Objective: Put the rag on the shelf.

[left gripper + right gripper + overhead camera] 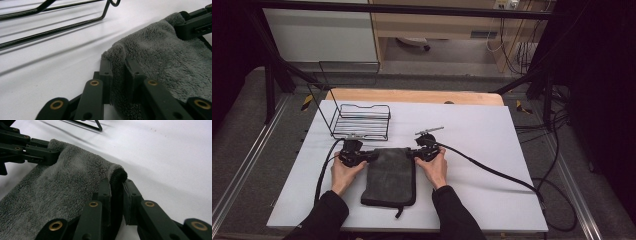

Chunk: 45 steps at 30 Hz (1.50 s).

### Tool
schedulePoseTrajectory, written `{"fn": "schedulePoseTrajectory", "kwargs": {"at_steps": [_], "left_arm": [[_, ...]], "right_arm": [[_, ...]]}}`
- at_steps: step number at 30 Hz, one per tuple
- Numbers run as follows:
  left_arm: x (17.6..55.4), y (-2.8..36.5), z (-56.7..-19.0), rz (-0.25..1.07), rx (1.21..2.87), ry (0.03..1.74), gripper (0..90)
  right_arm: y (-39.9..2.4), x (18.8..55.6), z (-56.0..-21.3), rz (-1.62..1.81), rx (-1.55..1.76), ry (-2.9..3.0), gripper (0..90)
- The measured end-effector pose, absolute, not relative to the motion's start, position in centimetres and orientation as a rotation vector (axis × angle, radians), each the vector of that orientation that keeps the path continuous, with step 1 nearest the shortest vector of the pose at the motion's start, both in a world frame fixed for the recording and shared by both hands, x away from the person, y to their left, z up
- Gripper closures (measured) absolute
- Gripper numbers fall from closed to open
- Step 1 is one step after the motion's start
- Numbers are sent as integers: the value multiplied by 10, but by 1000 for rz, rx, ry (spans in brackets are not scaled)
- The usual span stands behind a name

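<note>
White sheeting covers the counter (pixel 492 150), which carries everything in reach. At the left gripper (pixel 117 72), the fingers (pixel 106 72) are clamped on a far corner of the grey fleecy cloth pouch with black edging (pixel 389 175) — in the left gripper view a ridge of the fleece stands up pinched between the two black pads. The right gripper (pixel 116 192) does the same at the other far corner: its fingers (pixel 105 193) press on the rolled, dark-edged rim of the pouch, which bulges up between them in the right gripper view. Each gripper view also catches the opposite gripper farther off along the same far edge of the pouch. From above, the left gripper (pixel 354 154) and right gripper (pixel 426 150) sit at the two far corners, a hand in a black sleeve behind each, thick black cables trailing off to either side. The pouch lies flat on the counter between the hands, its long side running toward the person, a short black pull tab poking out at its near edge. Just beyond the left gripper stands a black wire rack (pixel 361 121) — upright, apart from the pouch. Past the white sheet a strip of bare wooden tabletop (pixel 412 95) shows, then grey floor with loose cables.
</note>
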<state>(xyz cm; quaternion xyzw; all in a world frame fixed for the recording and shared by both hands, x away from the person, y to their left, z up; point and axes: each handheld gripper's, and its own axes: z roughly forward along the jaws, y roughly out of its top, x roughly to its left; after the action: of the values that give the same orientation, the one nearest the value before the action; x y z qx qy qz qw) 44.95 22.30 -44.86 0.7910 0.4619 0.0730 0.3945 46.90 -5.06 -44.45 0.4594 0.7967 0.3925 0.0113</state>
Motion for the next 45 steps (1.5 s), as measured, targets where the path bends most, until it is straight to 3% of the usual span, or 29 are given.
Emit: {"fn": "schedulePoseTrajectory", "kwargs": {"at_steps": [45], "left_arm": [[397,244,-378,323,1794,962,805]], "right_arm": [[-66,415,-378,1619,1118,2210,806]]}}
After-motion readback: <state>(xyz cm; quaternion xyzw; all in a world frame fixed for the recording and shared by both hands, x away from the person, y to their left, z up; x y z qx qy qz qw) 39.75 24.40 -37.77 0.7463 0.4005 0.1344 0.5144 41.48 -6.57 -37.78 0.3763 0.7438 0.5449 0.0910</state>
